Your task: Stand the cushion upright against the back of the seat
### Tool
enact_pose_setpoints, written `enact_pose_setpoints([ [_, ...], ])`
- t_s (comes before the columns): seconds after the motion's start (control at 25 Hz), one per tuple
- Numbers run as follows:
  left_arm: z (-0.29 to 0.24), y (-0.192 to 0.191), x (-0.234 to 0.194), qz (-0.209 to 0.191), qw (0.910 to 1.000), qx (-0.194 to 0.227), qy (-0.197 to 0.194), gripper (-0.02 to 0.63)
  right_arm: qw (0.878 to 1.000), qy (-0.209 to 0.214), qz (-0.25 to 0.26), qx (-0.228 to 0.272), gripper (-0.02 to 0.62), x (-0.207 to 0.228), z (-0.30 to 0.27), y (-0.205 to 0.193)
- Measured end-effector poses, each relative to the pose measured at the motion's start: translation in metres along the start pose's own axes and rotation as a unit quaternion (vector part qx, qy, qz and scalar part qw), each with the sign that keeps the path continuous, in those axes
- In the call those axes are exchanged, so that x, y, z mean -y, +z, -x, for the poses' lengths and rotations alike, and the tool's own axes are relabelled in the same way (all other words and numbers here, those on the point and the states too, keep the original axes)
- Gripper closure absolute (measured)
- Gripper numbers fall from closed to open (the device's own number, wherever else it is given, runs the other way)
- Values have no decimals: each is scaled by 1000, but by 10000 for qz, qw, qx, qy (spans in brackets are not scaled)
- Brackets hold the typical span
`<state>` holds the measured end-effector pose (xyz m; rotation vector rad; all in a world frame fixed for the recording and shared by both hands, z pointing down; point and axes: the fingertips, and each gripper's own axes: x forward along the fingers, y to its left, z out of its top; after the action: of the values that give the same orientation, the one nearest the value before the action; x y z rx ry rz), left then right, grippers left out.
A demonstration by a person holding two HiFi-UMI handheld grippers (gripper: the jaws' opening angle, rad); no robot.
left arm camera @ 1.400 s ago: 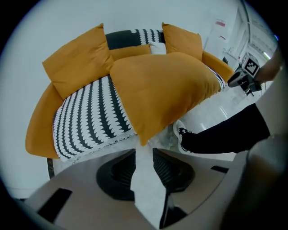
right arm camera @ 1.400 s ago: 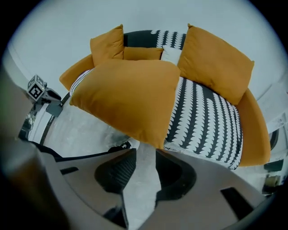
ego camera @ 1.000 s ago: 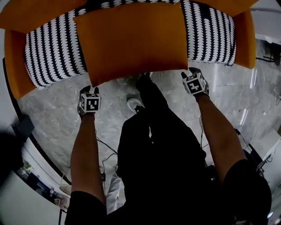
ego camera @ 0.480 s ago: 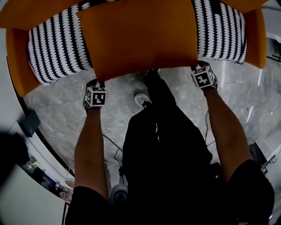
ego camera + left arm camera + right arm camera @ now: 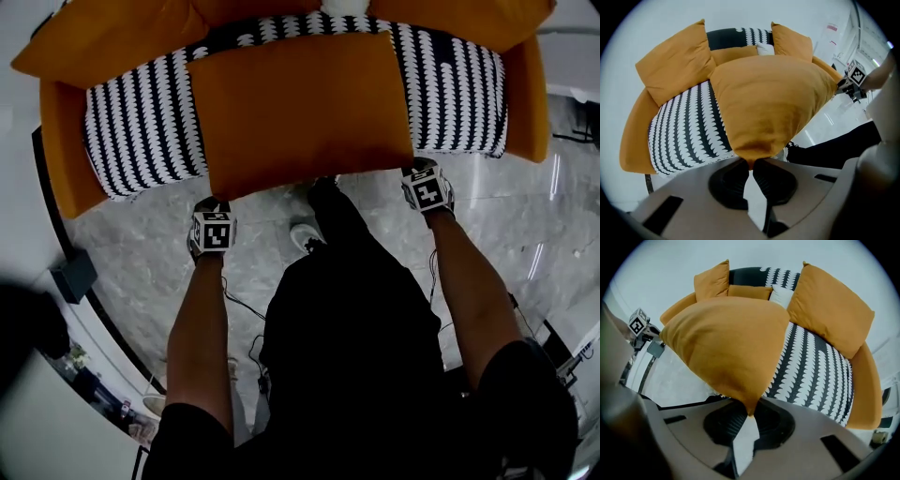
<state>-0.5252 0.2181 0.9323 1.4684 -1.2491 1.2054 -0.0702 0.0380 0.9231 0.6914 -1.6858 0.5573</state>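
Right, biggest first. Seat (image 5: 141,131): curved, orange shell w/ a black-and-white striped pad, fills the top of the head view. Orange back pillows (image 5: 675,65) lean at both ends of the back, w/ a small white pillow (image 5: 780,296) btwn them in the middle.

Cushion (image 5: 300,108): big orange square lying across the middle of the striped pad, near edge hanging past the seat front over the grey floor (image 5: 141,244). Not upright and not at the back yet.

L claw (image 5: 751,164): jaws have just been closing and now pinch the cushion's near-left corner, fabric tip btwn the pads. R claw (image 5: 749,414): same, jaws just closed in and nipped on the near-right corner. Each claw has only the corner tip, no real bulk.

Handling, my guess: light, soft and floppy. It bellies and sags btwn the two corners in both gripper views, so it won't keep shape on its own. Cloth looks matte, prob. not slippery, but a corner pinch is mostly cover w/ little fill, so it could creep out under a hard tug. Nothing fragile. Two near corners is the sensible hold: lift both evenly, let the far edge stay on the pad as a hinge, tip it up toward the back. One corner alone would just let it fold and twist.
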Motion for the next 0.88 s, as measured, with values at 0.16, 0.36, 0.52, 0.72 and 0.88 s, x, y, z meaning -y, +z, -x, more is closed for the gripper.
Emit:
enact_pose_setpoints([
  [0.16, 32, 23, -6, 395, 9989, 244, -77, 572, 9984, 213, -284, 451, 538, 9, 34, 28],
  [0.36, 74, 65, -20, 690, 9960, 569, -83, 572, 9885, 495, -1062, 955, 540, 26, 78, 67],
  [0.52, 111, 101, -37, 1048, 9909, 845, -71, 574, 9749, 728, -1566, 1402, 540, 40, 109, 106],
  [0.72, 145, 148, -54, 1647, 9777, 1304, -69, 574, 9600, 964, -1921, 1792, 540, 62, 141, 149],
  [0.88, 176, 192, -66, 1900, 9654, 1781, -151, 574, 9518, 1049, -1961, 2112, 540, 80, 165, 189],
])
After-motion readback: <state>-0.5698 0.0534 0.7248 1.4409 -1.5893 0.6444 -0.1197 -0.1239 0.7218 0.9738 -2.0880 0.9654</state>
